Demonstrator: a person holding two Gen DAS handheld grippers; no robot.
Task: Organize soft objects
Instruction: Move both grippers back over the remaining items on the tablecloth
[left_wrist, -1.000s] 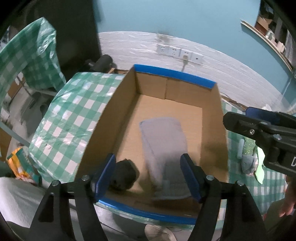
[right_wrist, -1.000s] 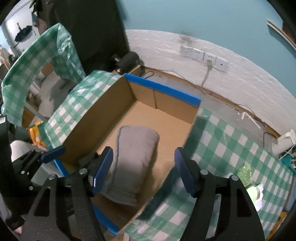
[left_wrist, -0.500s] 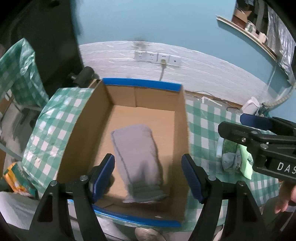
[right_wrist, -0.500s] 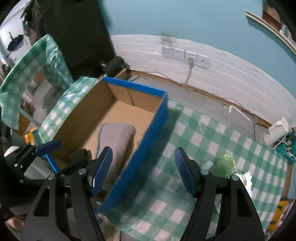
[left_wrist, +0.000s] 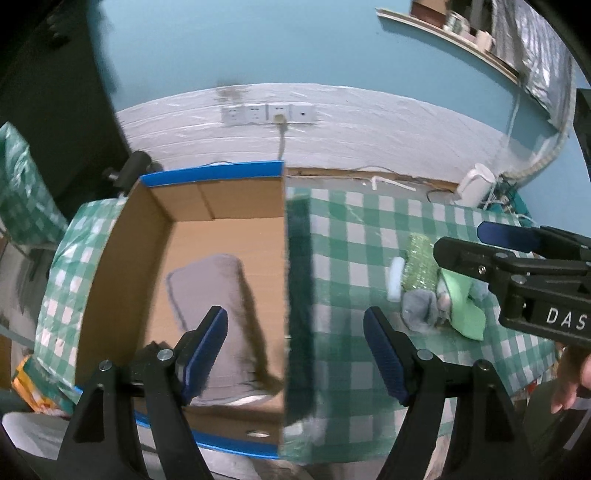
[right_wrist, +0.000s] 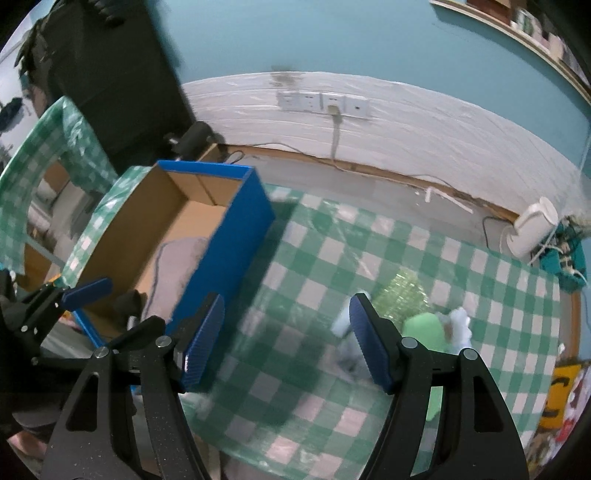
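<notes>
Teal wall, white panelled skirting with a row of sockets; below it a bench covered in green-and-white check cloth. A cardboard box with blue-taped edges is set at the bench's left end. A grey folded cloth is lying flat on the box floor.

Left tool: jaws spread wide, nothing held, hovering over the box's right wall. Right tool: jaws likewise apart and empty, poised above the bench between the box and a small heap of soft things.

The heap is blurred; a glittery green pouch, a pale green piece and a grey bundle can be made out, touching one another.

Step judged to be in hand: reaching for the next soft item.

To be done well:
- One item should be singled out at the heap's near edge, probably the grey bundle.
- The jaws should be lowered astride it before closing, so neighbours are not dragged.
- The box wall should be cleared fully on the carry.
</notes>
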